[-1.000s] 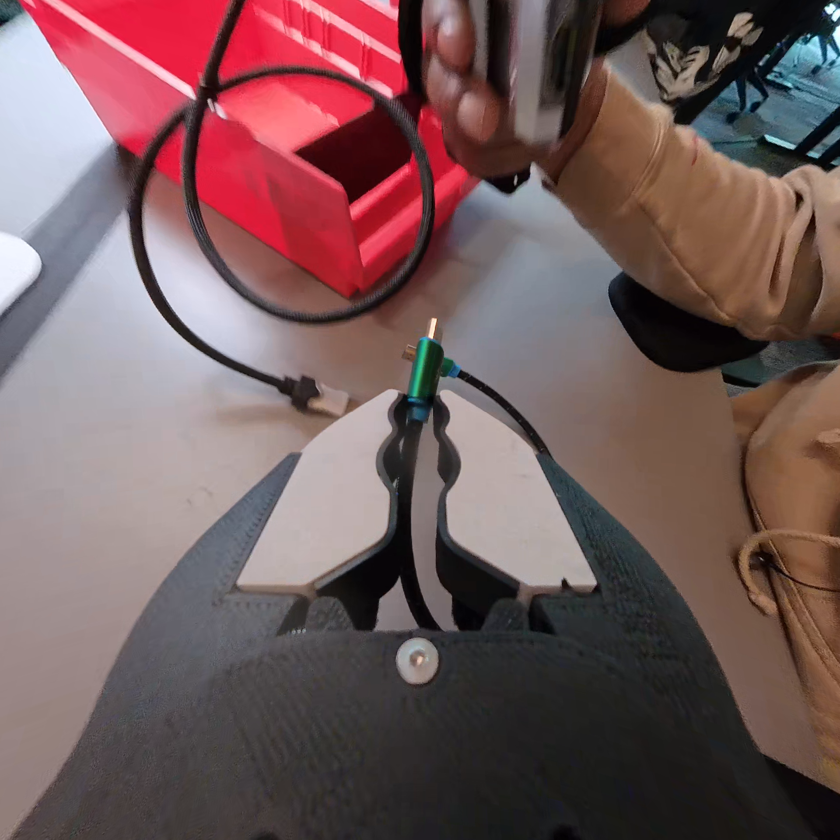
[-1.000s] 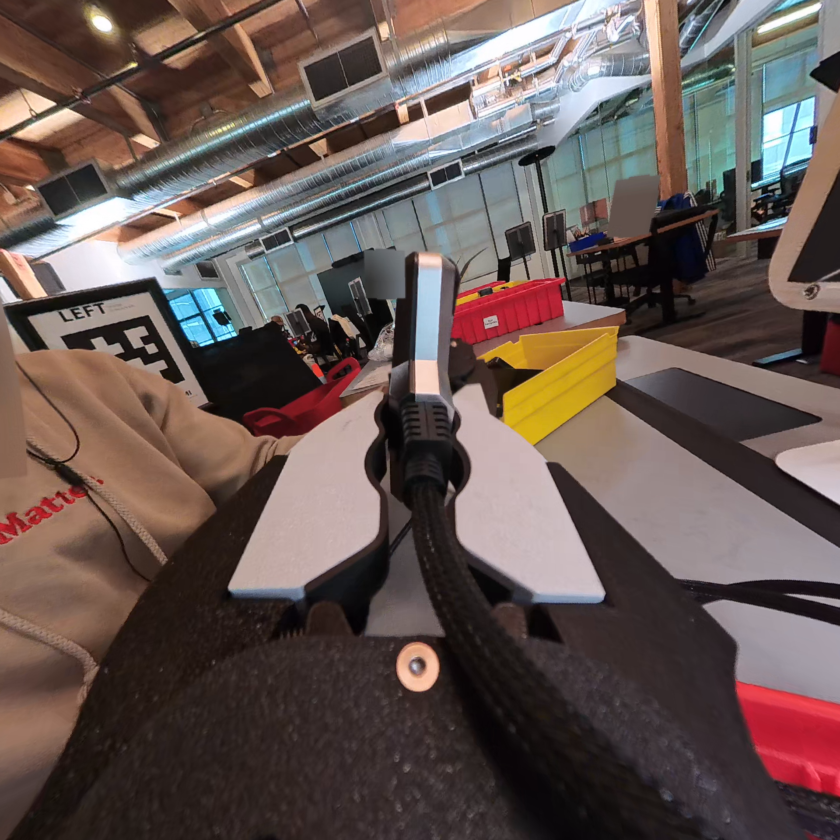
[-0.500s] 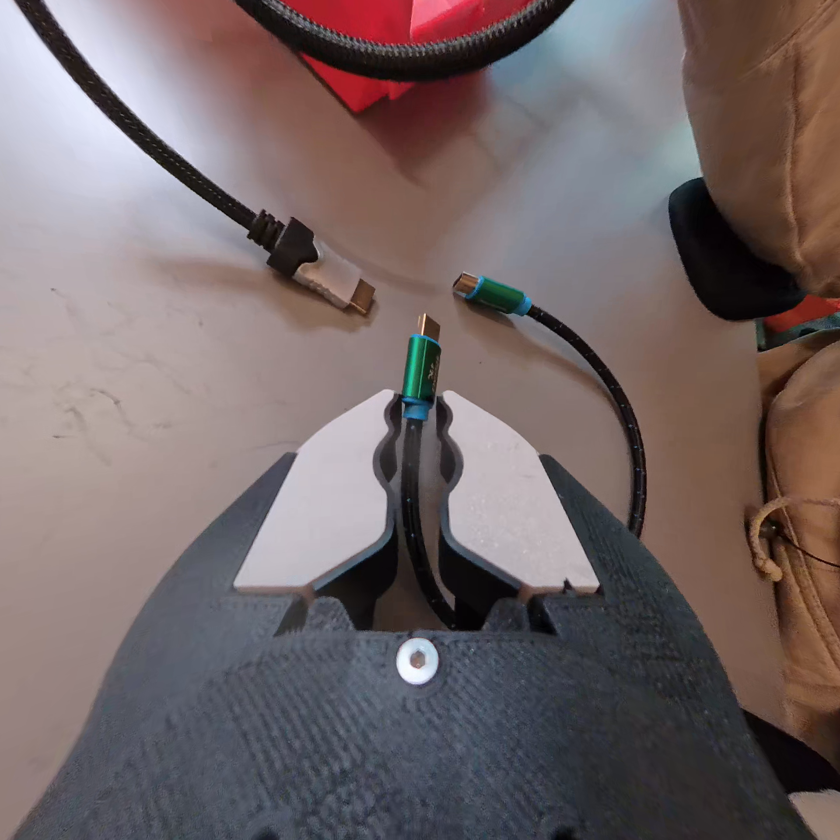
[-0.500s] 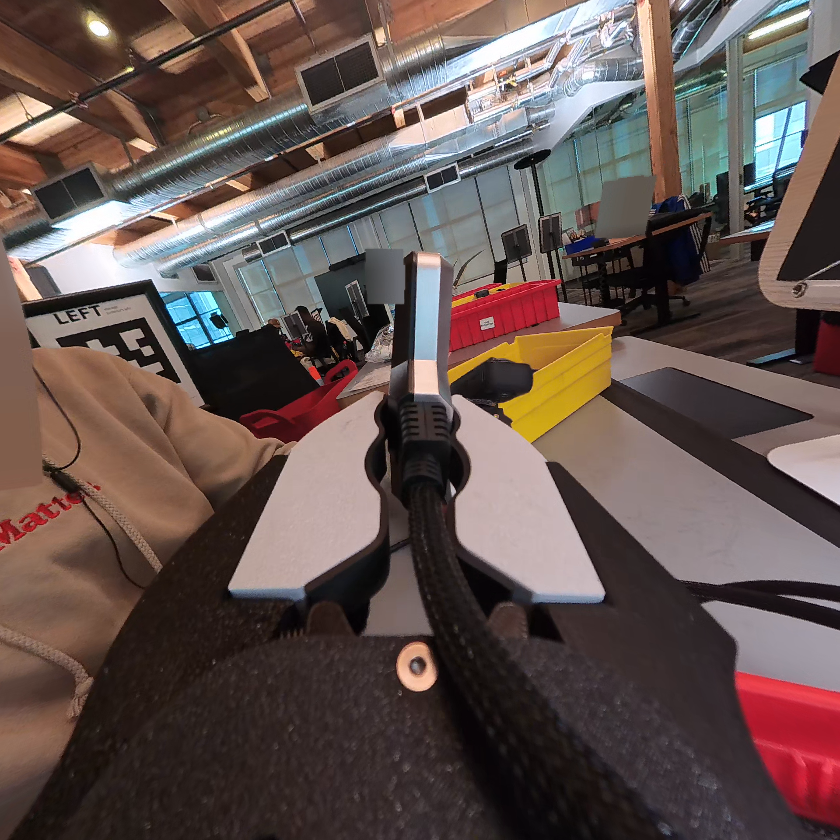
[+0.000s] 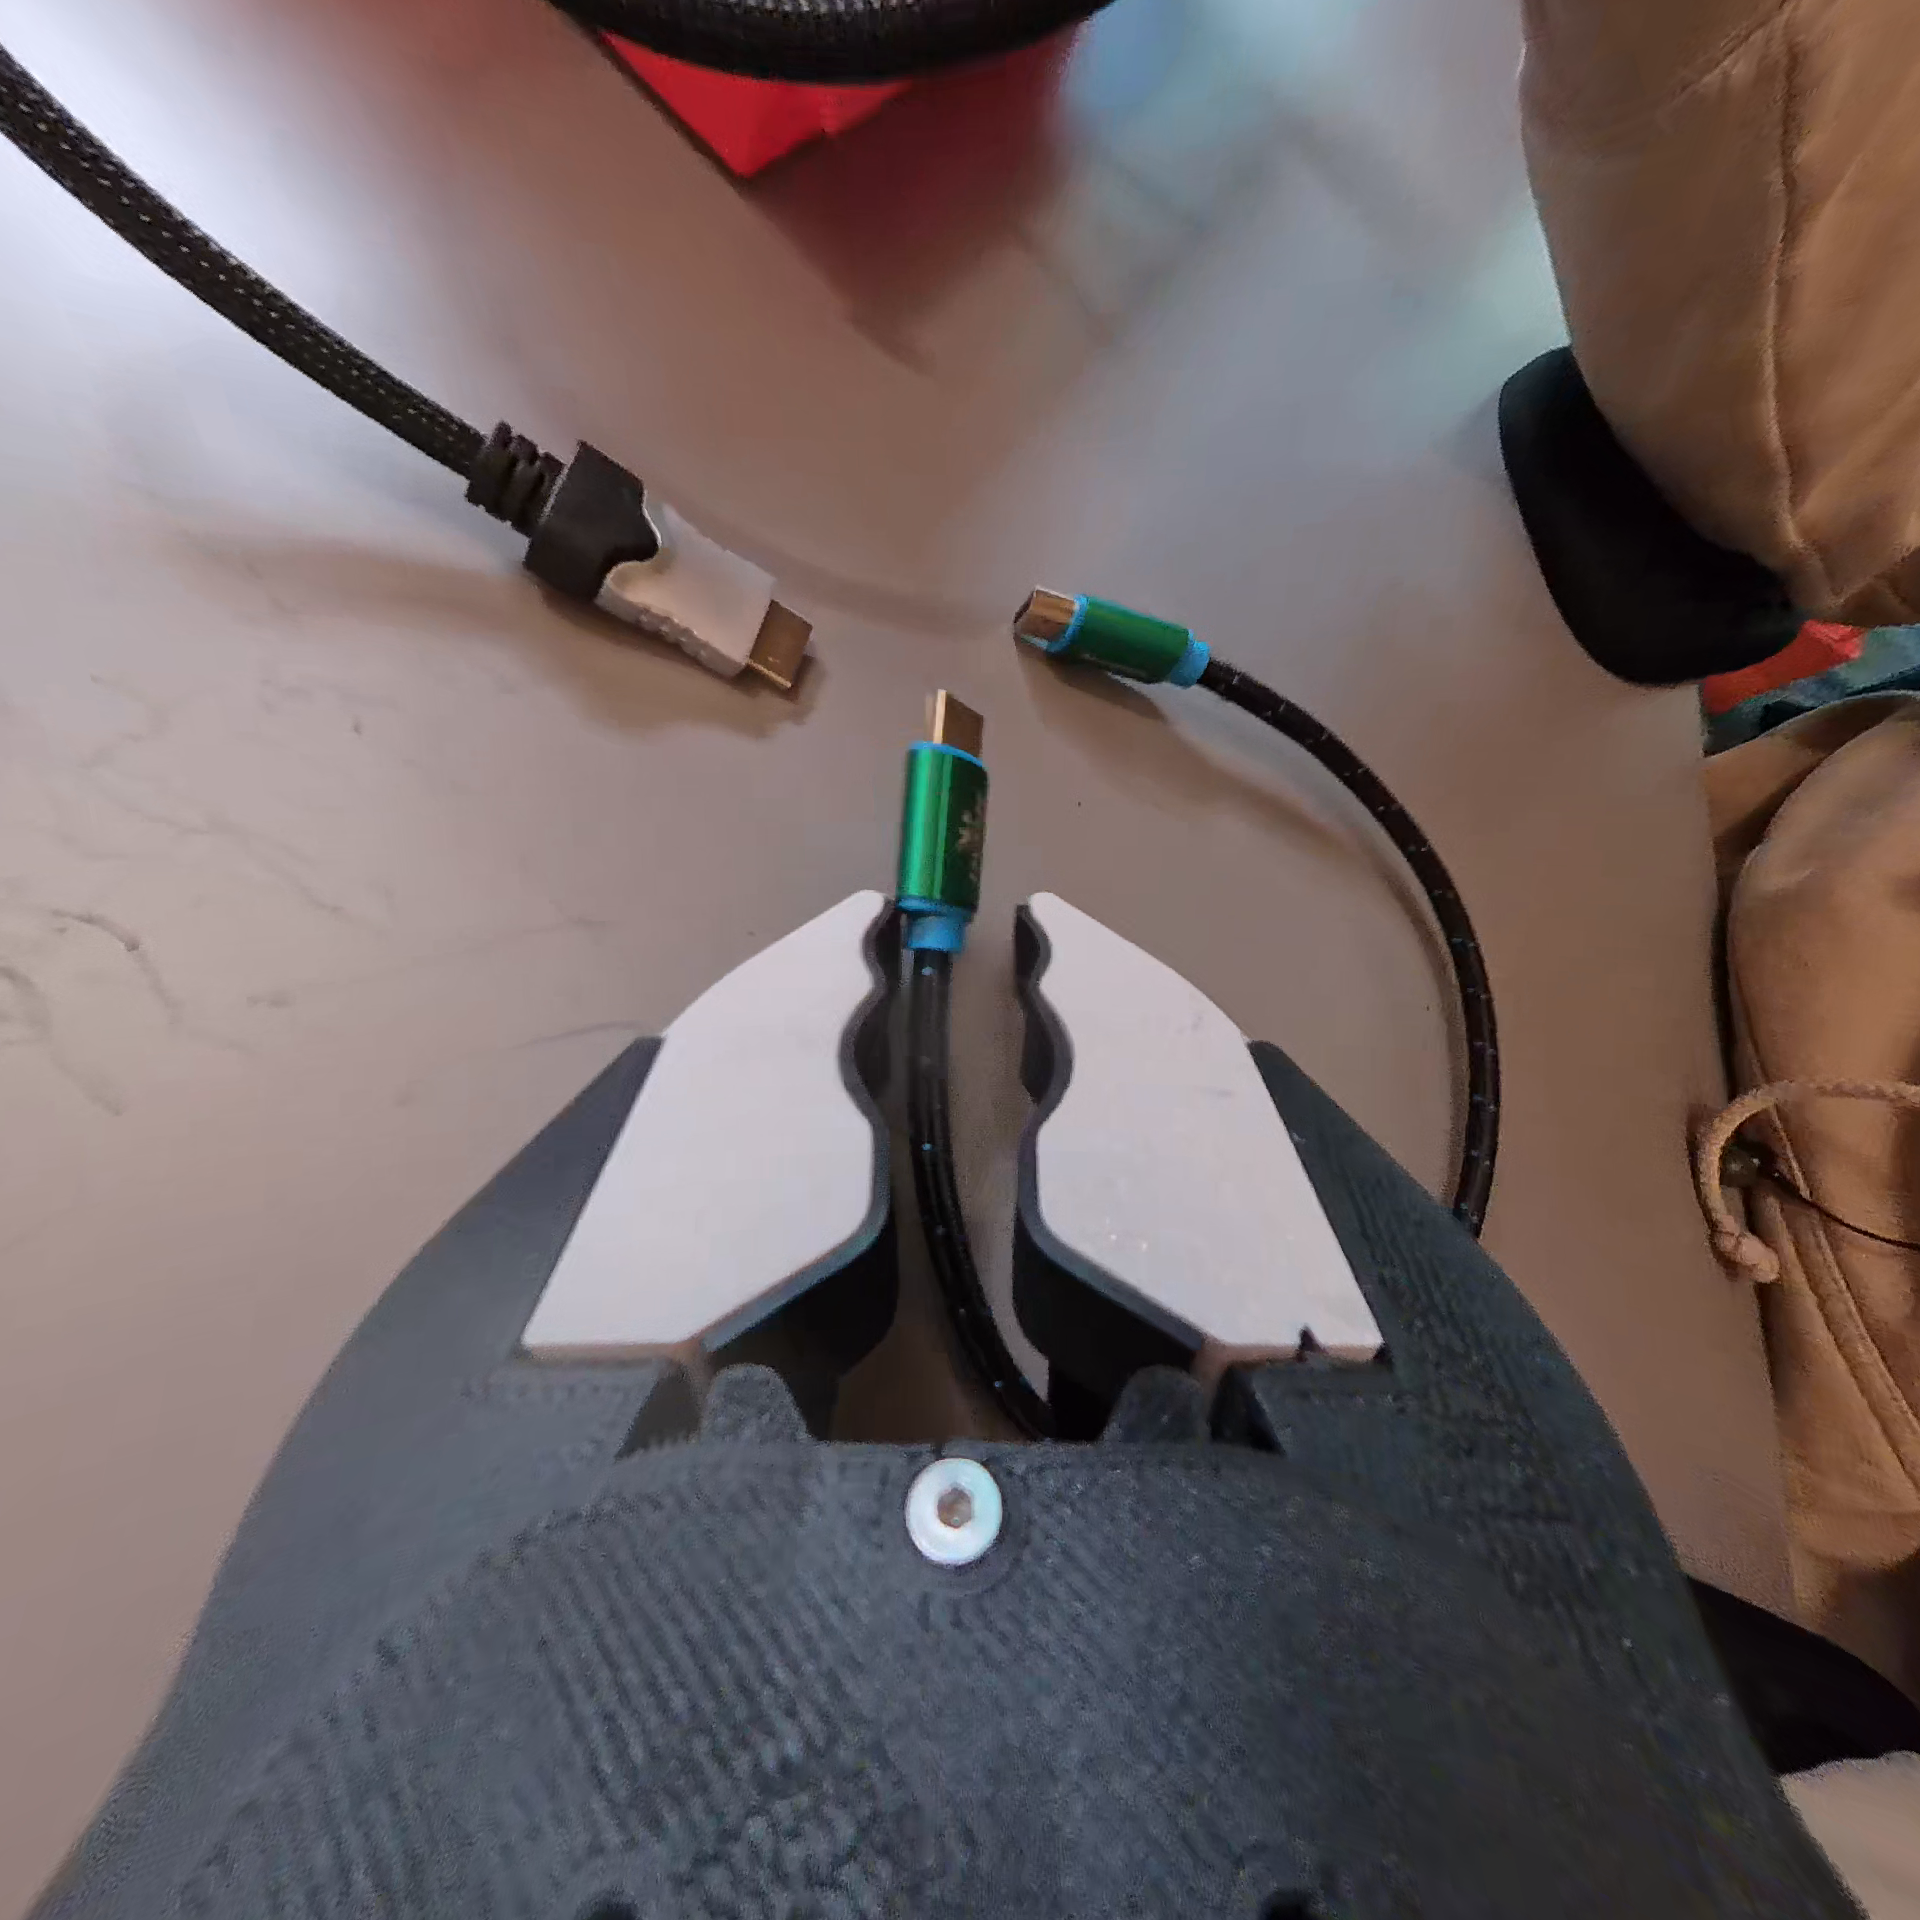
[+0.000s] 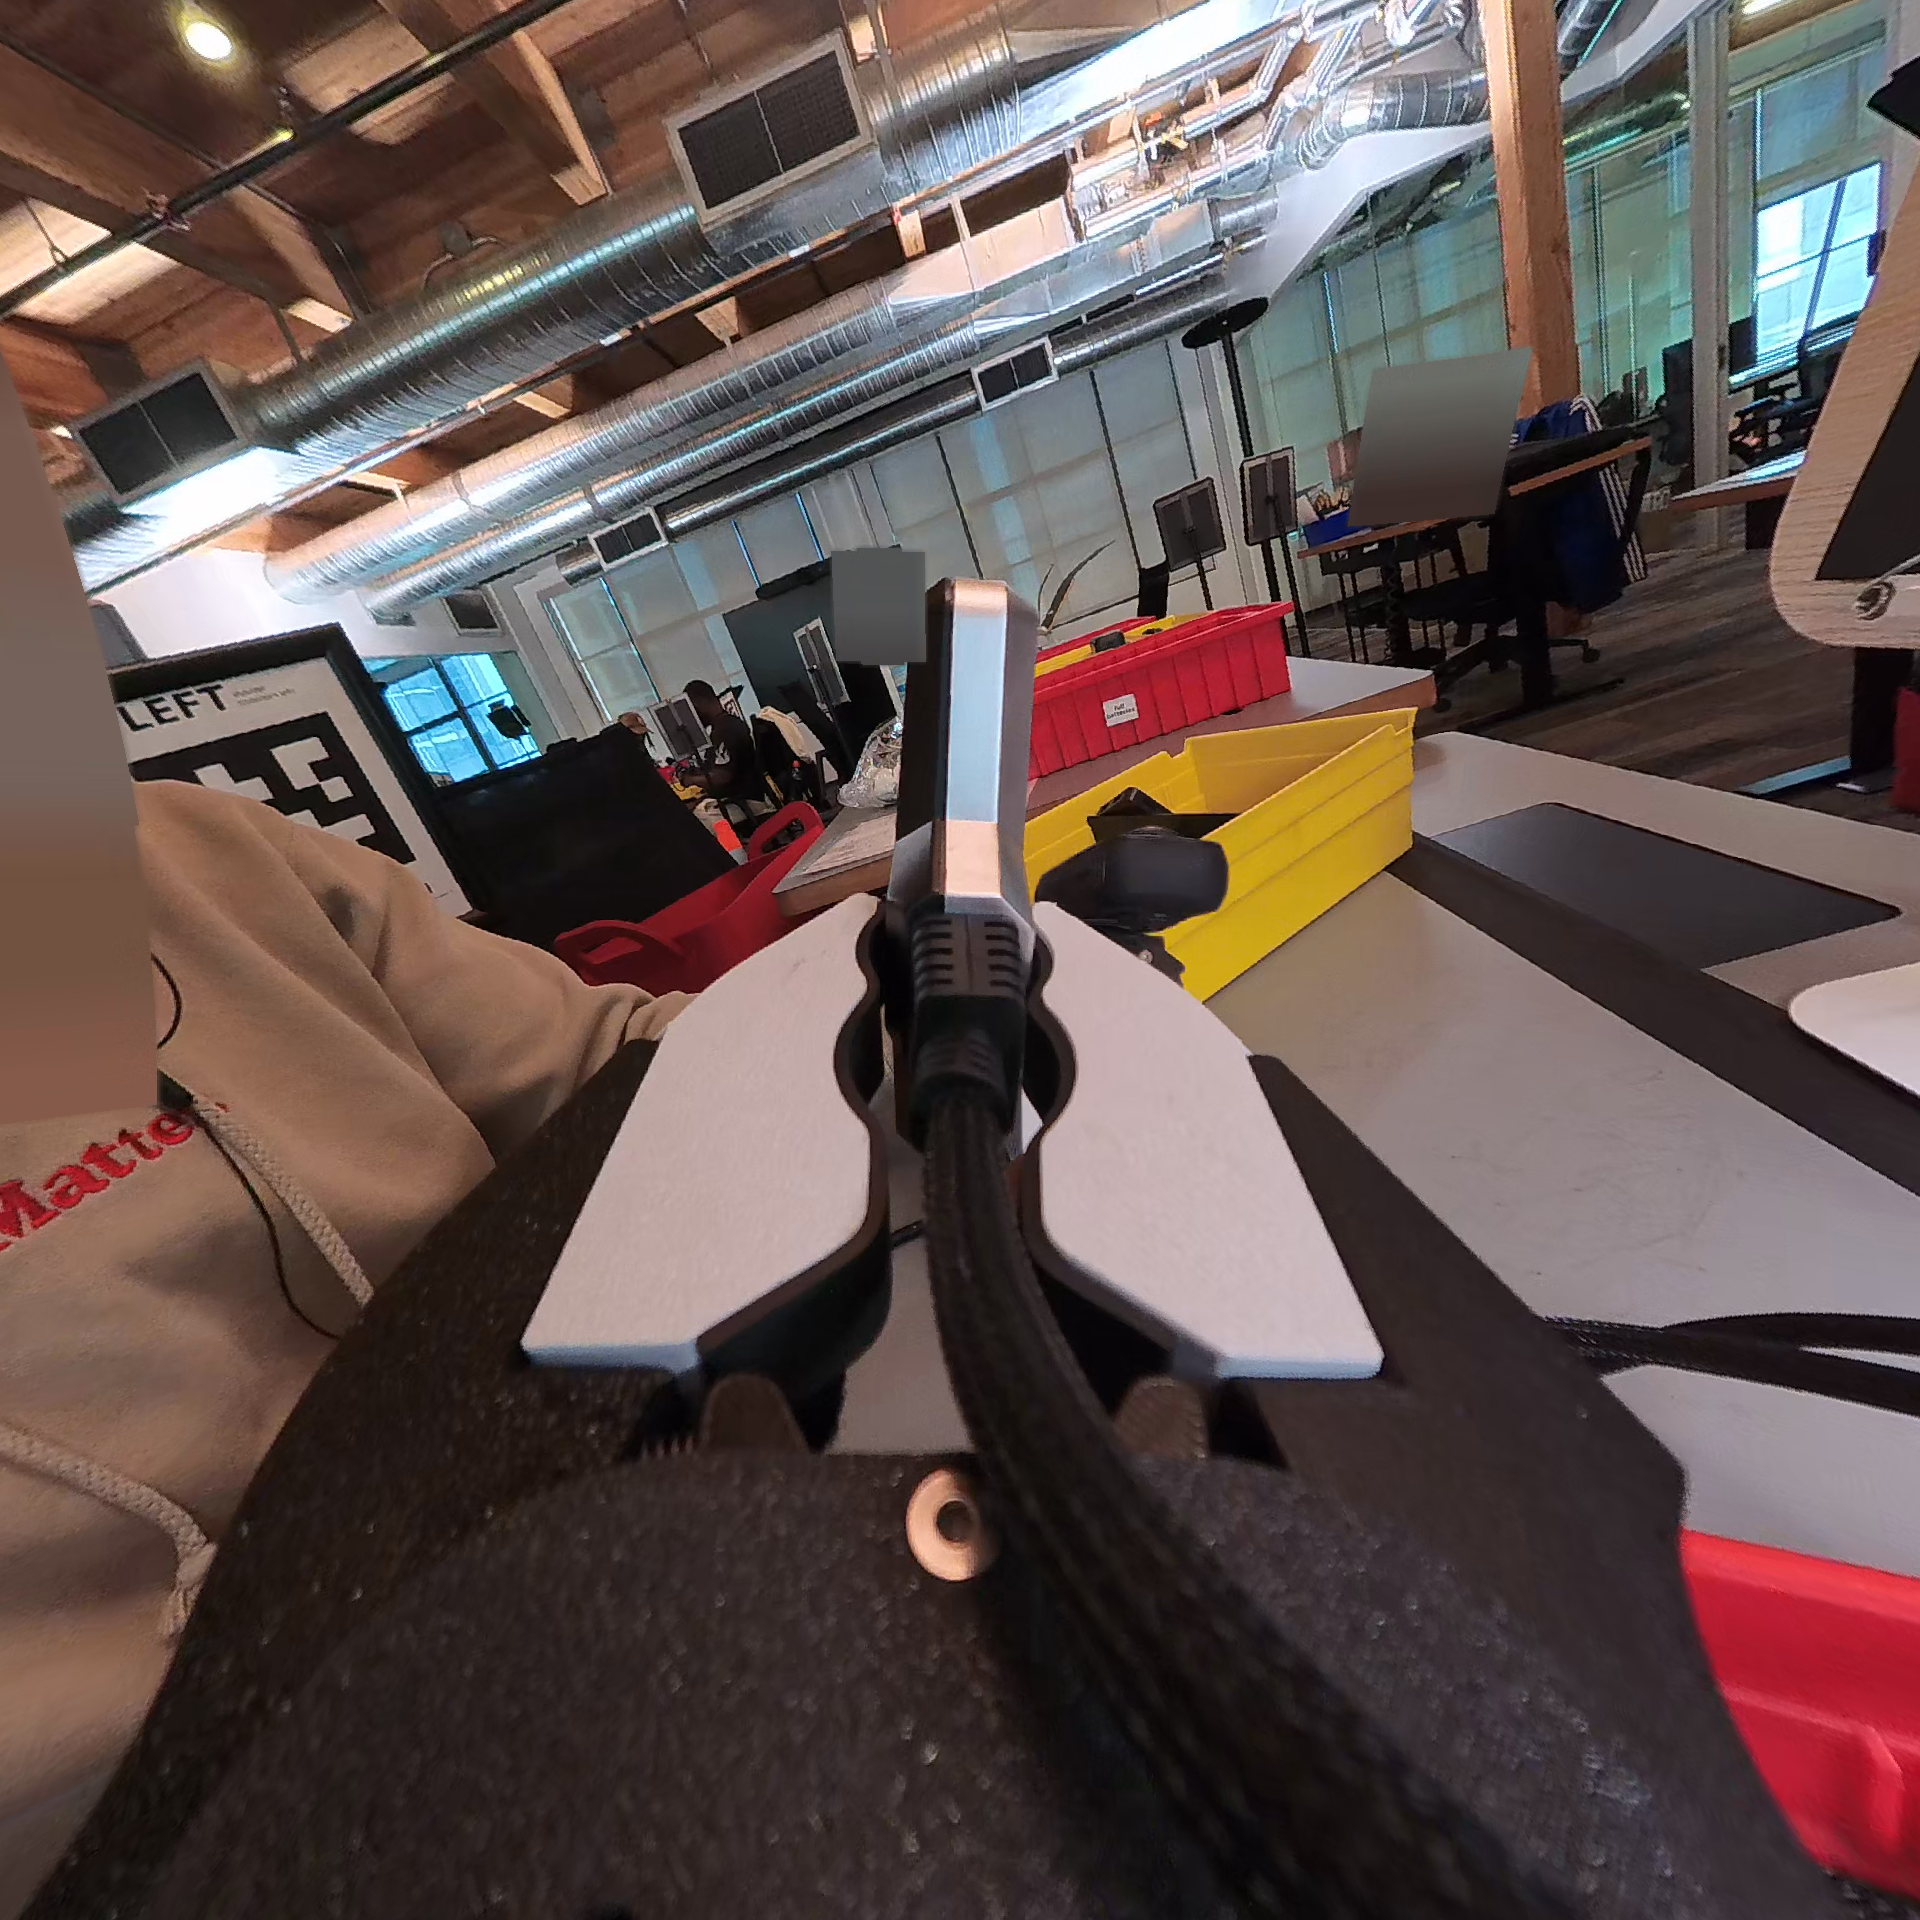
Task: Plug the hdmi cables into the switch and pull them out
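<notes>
Clearly we have two cables in play. Our left gripper [image 5: 951,914] has its jaws parted a little, with the thin green-plug cable [image 5: 940,1143] running loosely through the gap; the green plug [image 5: 943,821] juts out past the fingertips and leans on one finger only, so we judge it released or barely held. Its twin green plug [image 5: 1122,644] lies on the table [image 5: 312,935] just right of it, and a silver plug [image 5: 675,608] on a thick braided cable lies just left of it. Our right gripper [image 6: 956,997] is clamped on the black strain relief [image 6: 961,997] of another thick cable, whose silver-edged plug or the switch itself [image 6: 966,727] rises above it; we cannot tell which.

We judge the thin cable light and floppy and the thick one stiff and springy, both best gripped on the rigid plug shell or strain relief.

Beyond that strain relief, a yellow bin [image 6: 1278,800] holds a dark object, unidentifiable. A red bin [image 6: 1164,675] sits farther back.
</notes>
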A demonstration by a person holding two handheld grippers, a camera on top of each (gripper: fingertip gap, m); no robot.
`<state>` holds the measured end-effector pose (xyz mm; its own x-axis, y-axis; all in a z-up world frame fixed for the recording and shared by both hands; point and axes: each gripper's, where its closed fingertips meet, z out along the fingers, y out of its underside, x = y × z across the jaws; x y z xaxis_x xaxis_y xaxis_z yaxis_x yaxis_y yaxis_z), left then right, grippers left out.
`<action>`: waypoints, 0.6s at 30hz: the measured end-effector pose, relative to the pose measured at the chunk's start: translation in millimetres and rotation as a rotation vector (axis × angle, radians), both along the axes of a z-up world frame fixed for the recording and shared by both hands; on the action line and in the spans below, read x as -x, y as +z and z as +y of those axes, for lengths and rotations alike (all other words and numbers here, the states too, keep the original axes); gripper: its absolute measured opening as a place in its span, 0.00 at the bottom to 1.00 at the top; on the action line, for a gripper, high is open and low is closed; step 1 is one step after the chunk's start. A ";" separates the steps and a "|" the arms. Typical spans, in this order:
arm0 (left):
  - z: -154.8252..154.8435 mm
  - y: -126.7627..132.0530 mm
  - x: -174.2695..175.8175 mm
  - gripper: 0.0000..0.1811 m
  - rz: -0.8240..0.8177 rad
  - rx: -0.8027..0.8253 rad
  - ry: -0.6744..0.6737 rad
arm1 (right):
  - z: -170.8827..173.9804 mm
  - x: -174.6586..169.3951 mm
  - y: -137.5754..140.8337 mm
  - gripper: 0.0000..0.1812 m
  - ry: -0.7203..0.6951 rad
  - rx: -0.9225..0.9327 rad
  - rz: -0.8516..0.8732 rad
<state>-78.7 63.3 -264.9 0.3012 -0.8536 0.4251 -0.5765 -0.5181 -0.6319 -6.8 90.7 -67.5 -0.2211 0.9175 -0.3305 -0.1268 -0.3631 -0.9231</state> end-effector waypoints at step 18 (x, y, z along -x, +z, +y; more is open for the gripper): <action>-11.8 115.4 -17.8 0.06 -0.106 -0.257 0.032 | -5.2 17.9 -31.8 0.12 0.059 0.059 -0.160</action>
